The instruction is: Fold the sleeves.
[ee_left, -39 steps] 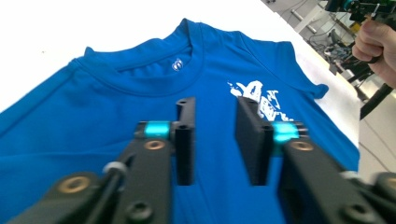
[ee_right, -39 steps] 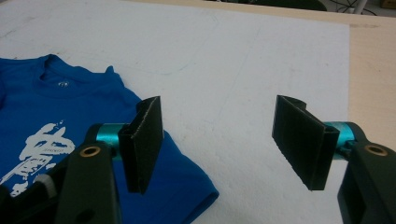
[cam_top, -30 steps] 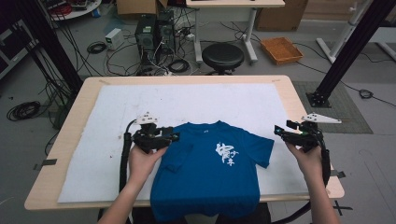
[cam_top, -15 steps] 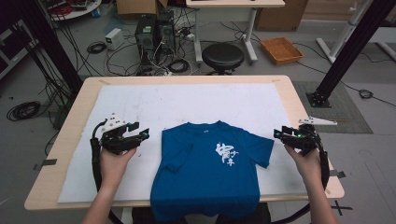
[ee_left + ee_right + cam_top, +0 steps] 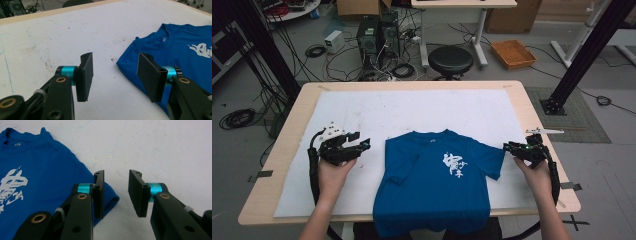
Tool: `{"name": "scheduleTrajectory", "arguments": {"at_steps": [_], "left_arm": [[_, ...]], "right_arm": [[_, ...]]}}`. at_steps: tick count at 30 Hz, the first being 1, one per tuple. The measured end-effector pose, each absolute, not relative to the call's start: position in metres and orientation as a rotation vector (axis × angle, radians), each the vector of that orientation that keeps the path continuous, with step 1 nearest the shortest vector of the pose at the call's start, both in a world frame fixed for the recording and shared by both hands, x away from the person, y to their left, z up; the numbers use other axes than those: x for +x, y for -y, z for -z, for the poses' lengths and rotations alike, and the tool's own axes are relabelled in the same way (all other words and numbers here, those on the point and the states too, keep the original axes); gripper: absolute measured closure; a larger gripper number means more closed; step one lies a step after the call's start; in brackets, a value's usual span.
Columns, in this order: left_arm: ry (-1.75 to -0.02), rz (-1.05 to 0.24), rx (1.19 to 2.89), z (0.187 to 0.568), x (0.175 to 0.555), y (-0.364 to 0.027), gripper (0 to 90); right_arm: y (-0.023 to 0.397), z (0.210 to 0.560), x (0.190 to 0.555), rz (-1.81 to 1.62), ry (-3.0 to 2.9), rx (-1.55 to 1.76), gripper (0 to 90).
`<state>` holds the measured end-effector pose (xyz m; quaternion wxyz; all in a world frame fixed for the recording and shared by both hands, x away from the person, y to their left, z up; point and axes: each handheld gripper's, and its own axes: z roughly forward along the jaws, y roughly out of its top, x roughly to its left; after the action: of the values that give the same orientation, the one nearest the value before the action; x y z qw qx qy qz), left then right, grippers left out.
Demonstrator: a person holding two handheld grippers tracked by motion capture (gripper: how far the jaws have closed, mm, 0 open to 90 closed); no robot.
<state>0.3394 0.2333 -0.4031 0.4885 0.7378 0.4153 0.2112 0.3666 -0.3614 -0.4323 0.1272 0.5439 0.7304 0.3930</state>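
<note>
A blue T-shirt [image 5: 437,185] with a white print lies front up on the white cloth, its hem hanging over the table's near edge. Its left sleeve looks folded in over the body; the right sleeve [image 5: 492,162] lies spread out. My left gripper [image 5: 362,145] hovers over bare cloth left of the shirt. Its jaws have just been opening and hold nothing [image 5: 115,72], with the shirt [image 5: 187,50] off to their right. My right gripper [image 5: 509,148] is at the right sleeve's tip. Its jaws have just been closing, with bare cloth between them [image 5: 116,192] and the sleeve edge [image 5: 110,202] beside one jaw.
The white cloth [image 5: 412,110] covers most of the wooden table [image 5: 292,125]. Beyond the table, on the floor, stand a black stool [image 5: 450,60], computer cases [image 5: 372,35], cables and an orange tray [image 5: 513,53]. A black frame post [image 5: 584,55] rises at the right.
My left gripper has left the shirt's left sleeve and moved left over bare cloth. My right gripper has sunk a little by the right sleeve and its jaws stand narrower.
</note>
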Motion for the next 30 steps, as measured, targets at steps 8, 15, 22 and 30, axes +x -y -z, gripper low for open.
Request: {"name": "scheduleTrajectory", "arguments": {"at_steps": [8,15,22,30], "left_arm": [[-1.017,-0.5,1.805,0.405,0.34,-0.231,46.8],[-1.021,-0.496,1.798,0.405,0.341,-0.231,46.8],[-1.02,-0.482,1.8,0.406,0.342,-0.231,46.8],[-1.014,-0.465,1.807,0.405,0.342,-0.228,46.8]], "right_arm": [[0.357,0.443,0.372,-1.08,-2.196,1.561,71.2],[0.348,0.433,0.365,-1.105,-2.221,1.456,89.3],[0.321,0.401,0.353,-1.237,-2.223,1.33,89.4],[0.237,0.382,0.345,-1.164,-2.322,1.153,89.4]]}}
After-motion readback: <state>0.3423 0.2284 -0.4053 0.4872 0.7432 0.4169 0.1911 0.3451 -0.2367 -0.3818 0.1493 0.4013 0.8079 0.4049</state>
